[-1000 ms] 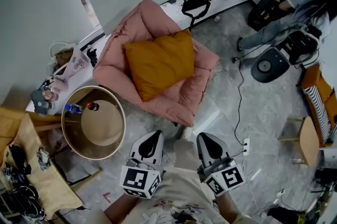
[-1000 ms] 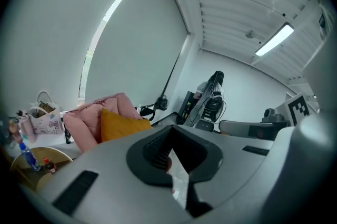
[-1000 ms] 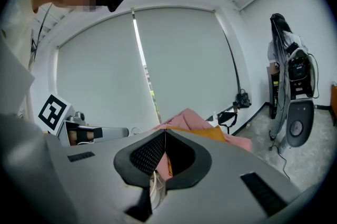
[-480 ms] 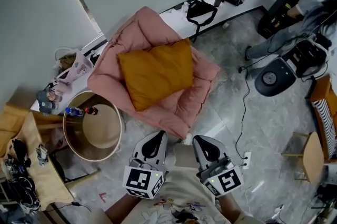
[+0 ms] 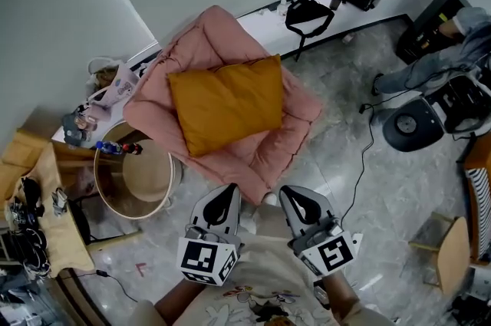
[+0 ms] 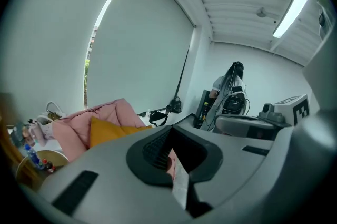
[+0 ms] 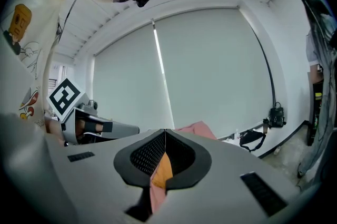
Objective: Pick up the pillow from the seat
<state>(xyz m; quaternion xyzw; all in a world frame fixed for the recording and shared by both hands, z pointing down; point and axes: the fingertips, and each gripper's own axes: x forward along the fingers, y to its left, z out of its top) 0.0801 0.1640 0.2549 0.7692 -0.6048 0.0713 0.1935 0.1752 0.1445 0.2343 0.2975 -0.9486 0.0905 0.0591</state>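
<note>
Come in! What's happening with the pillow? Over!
Both shut, empty: left hand-held gripper, right hand-held gripper, short of pink seat. Orange pillow lying on it, untouched. Round table off left, not blocking.

1. The pillow (image 5: 226, 103) lies on the seat (image 5: 201, 37).
2. A round table (image 5: 146, 182) stands just left of the seat, with bottles (image 5: 119, 148) at its far edge.
3. The left gripper (image 5: 227, 191) and right gripper (image 5: 292, 193) sit side by side before the seat.
4. A bag (image 5: 311, 12) lies behind the seat.
</note>
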